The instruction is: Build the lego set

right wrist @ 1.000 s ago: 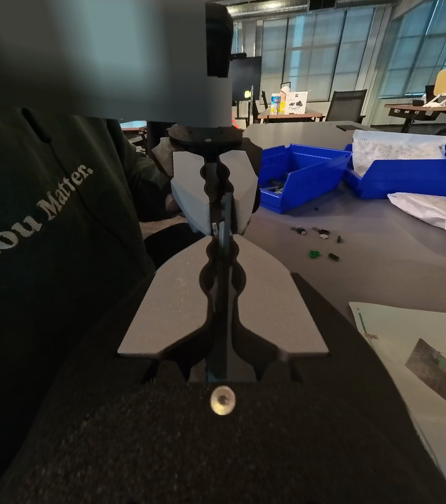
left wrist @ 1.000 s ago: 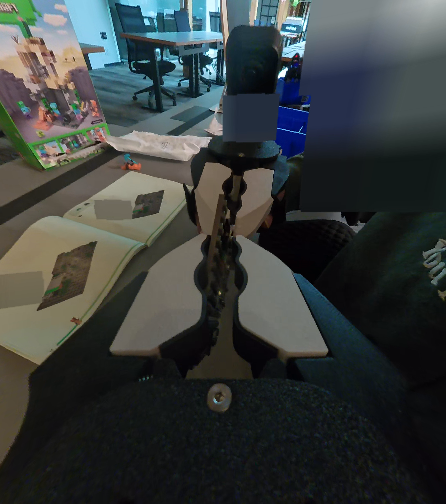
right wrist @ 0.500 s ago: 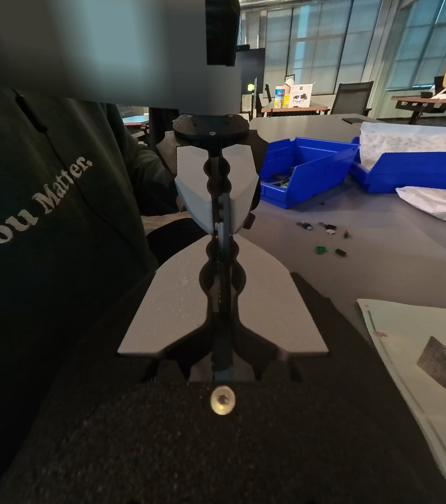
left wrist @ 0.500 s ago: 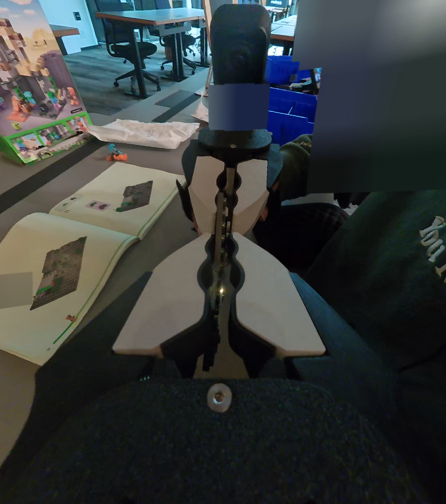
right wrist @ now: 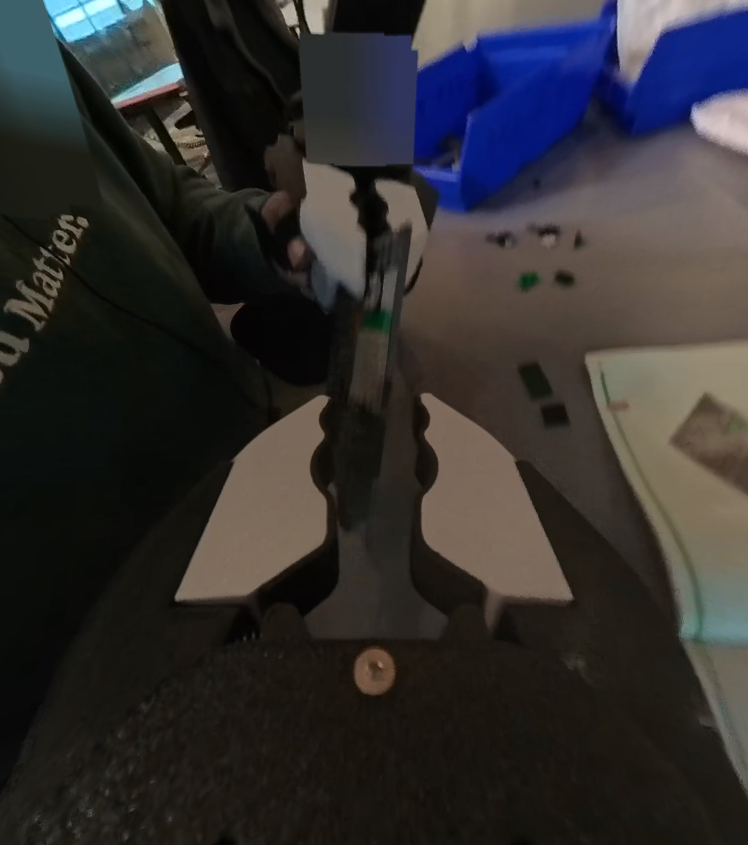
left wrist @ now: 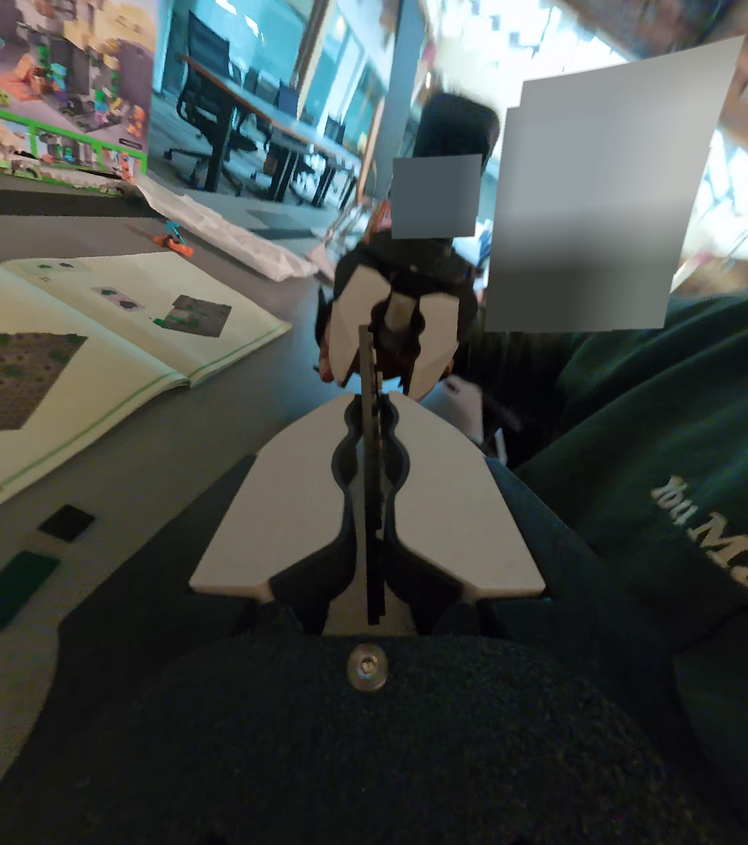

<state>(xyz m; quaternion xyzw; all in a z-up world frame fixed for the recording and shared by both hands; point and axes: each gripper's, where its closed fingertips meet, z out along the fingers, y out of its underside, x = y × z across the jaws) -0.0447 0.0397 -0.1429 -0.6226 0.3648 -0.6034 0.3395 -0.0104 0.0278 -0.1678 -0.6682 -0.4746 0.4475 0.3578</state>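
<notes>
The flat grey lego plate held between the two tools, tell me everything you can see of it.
The thin dark grey lego plate is seen edge-on and stands upright on its edge, off the grey table. Studs line one face, and a green piece sits on it. The left tool is shut on its near end. The right tool stands a little apart around the other end; whether it grips is unclear.

Left gripper (left wrist: 370, 411) fingers (left wrist: 290, 503) clamp an edge-on dark plate (left wrist: 370, 457).

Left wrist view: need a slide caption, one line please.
Left gripper shut edge-on on a dark Lego plate, open instruction booklet alongside.
</notes>
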